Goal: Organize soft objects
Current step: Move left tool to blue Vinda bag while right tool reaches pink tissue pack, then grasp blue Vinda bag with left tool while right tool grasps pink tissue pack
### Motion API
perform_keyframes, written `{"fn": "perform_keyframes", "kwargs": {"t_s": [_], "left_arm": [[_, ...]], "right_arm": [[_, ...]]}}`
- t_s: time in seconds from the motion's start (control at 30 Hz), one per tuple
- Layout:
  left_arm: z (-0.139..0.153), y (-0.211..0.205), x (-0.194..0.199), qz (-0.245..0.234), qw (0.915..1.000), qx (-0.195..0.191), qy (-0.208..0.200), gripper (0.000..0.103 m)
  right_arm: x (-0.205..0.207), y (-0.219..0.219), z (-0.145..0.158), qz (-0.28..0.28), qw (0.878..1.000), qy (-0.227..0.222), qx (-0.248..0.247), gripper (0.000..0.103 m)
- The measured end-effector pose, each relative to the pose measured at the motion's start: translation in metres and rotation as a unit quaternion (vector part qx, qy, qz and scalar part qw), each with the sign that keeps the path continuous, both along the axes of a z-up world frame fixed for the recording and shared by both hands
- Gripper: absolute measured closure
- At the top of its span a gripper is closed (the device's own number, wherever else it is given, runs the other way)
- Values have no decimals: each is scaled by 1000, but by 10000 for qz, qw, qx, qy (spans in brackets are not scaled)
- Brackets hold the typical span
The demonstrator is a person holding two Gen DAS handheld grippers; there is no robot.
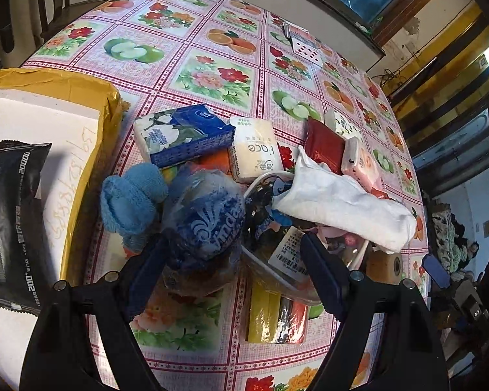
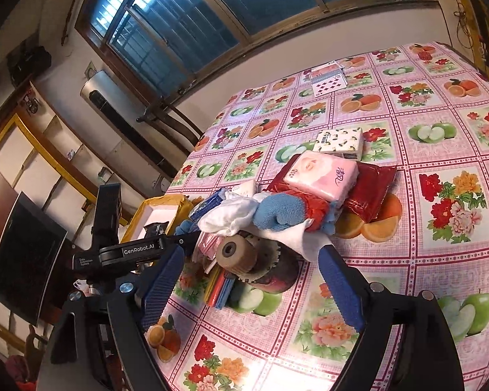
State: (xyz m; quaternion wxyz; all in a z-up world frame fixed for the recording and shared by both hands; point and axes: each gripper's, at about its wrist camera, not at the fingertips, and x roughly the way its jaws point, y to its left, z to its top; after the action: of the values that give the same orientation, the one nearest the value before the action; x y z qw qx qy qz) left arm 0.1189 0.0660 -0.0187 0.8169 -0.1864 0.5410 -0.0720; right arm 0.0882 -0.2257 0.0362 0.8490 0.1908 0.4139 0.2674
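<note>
A heap of soft goods lies on the flowered tablecloth [image 1: 212,32]. My left gripper [image 1: 233,244] is open just above it, its fingers on either side of a blue Vinda tissue bag [image 1: 205,224] and a clear tub [image 1: 277,270]. Around them lie a blue knitted piece [image 1: 130,202], a blue tissue pack [image 1: 182,133], a white "face" pack [image 1: 254,150], a white cloth [image 1: 342,202], a red packet [image 1: 324,146] and a pink pack [image 1: 358,163]. My right gripper [image 2: 251,254] is open, low over a brown tape roll [image 2: 238,254], near the white cloth [image 2: 231,211], a blue mitt [image 2: 280,211] and the pink pack [image 2: 322,176].
A foam box wrapped in yellow tape [image 1: 81,97] stands at the left and holds a black wipes pack [image 1: 16,228]. Playing cards [image 1: 304,45] lie at the far edge. Yellow and red flat packs [image 1: 270,319] rest under the tub. A chair back [image 2: 172,114] stands behind the table.
</note>
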Motion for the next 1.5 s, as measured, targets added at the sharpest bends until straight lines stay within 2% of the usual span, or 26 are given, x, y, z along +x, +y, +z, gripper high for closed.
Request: {"fn": "perform_keyframes", "kwargs": {"t_s": [0.07,0.13,0.2,0.23,0.6,0.73,0.9,0.97,1.1,1.2,1.3,1.33,1.37,1.5], "left_arm": [[-2,2,4,7,10000,-37,32,21],[-3,4,7,-9,10000,-4,35,32],[-5,5,9,15,9999,134,71,56],[-7,5,10,5,9998,187,107,57],[-8,7,9,124,9997,197,120,57],[-9,7,8,140,9995,254,112,57],[-10,7,9,160,9994,245,170,56],[-10,9,10,162,9995,191,206,56],[-11,10,10,166,9994,175,242,55],[-11,7,11,147,9993,244,240,55],[-10,7,11,152,9993,253,247,55],[-10,7,11,159,9992,252,250,55],[-10,6,11,160,9992,263,247,55],[-11,5,13,159,9990,337,235,55]], "right_arm": [[2,-4,-1,-40,10000,9,13,16],[5,-9,-2,-68,10000,-7,5,16],[8,-13,-2,-130,9999,-50,-51,16],[11,-16,-2,-153,9998,-65,-90,16],[63,-50,-19,-709,9945,278,-714,16],[86,-49,-30,-757,9926,429,-845,16],[113,-14,-27,-16,9920,340,-1213,16],[123,8,-29,531,9837,200,-1706,16],[133,32,-35,1137,9638,45,-2409,16],[137,41,-41,1537,9563,5,-2486,16],[143,45,-49,1632,9537,-4,-2527,17],[146,45,-51,1658,9545,13,-2480,20],[147,45,-53,1644,9555,29,-2449,31],[147,40,-59,1477,9601,103,-2371,36]]}}
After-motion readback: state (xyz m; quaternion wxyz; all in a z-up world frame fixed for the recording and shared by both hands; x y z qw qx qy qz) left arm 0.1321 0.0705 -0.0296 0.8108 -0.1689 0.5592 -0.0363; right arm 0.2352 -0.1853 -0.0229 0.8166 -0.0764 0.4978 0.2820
